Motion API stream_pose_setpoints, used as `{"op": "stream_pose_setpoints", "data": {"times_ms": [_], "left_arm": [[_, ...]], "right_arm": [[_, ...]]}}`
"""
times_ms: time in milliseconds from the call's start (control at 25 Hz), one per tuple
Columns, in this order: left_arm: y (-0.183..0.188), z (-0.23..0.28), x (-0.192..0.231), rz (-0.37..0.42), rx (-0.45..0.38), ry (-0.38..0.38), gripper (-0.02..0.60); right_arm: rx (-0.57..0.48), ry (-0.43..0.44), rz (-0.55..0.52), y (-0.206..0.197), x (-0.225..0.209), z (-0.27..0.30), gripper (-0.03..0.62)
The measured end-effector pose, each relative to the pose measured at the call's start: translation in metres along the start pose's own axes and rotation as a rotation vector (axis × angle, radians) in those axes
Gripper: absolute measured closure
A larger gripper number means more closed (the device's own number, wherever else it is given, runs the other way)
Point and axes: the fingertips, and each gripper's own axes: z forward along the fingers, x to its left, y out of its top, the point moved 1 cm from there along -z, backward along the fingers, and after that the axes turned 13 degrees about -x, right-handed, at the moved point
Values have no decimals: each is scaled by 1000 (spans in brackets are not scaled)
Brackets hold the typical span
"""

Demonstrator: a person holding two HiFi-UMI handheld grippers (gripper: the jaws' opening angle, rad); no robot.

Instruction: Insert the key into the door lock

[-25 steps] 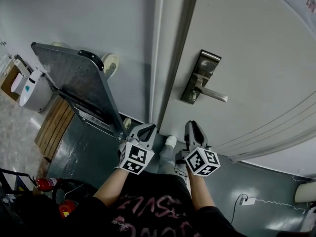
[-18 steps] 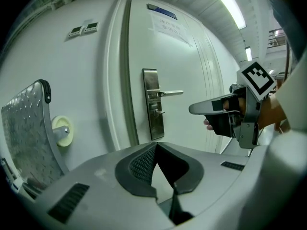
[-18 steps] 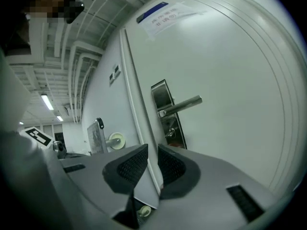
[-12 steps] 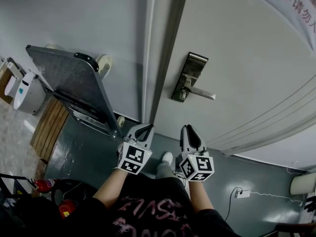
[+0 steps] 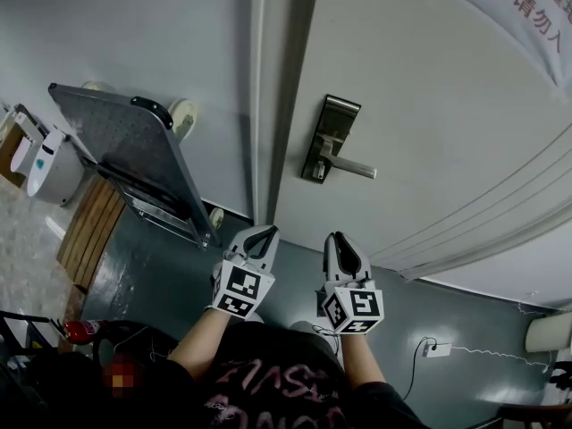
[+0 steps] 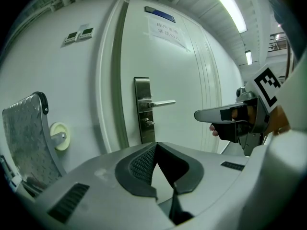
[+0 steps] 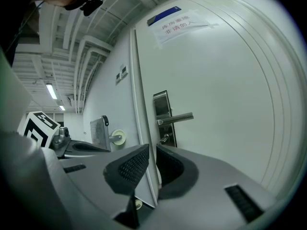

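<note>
Meanwhile the door lock (image 5: 327,139) has drifted leftward, left gripper (image 5: 263,232) pressed together empty, right gripper (image 5: 339,238) barely parted.

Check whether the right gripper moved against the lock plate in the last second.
Yes, slightly. The right gripper sat under the lock plate; it now sits right of it and a little lower.

Left hand-held gripper (image 5: 263,231) and right hand-held gripper (image 5: 340,238) hang below the door lock (image 5: 323,139).
</note>
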Motion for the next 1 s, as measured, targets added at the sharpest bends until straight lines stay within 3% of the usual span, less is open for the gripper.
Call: {"op": "stream_pose_setpoints", "data": {"times_ms": [360, 1000], "left_arm": [[16, 3, -16, 48, -17, 15, 569], [34, 9, -35, 51, -38, 54, 569]], "right_arm": [[-17, 5, 6, 8, -18, -22, 499], [-32, -1, 20, 19, -45, -47, 513]]}}
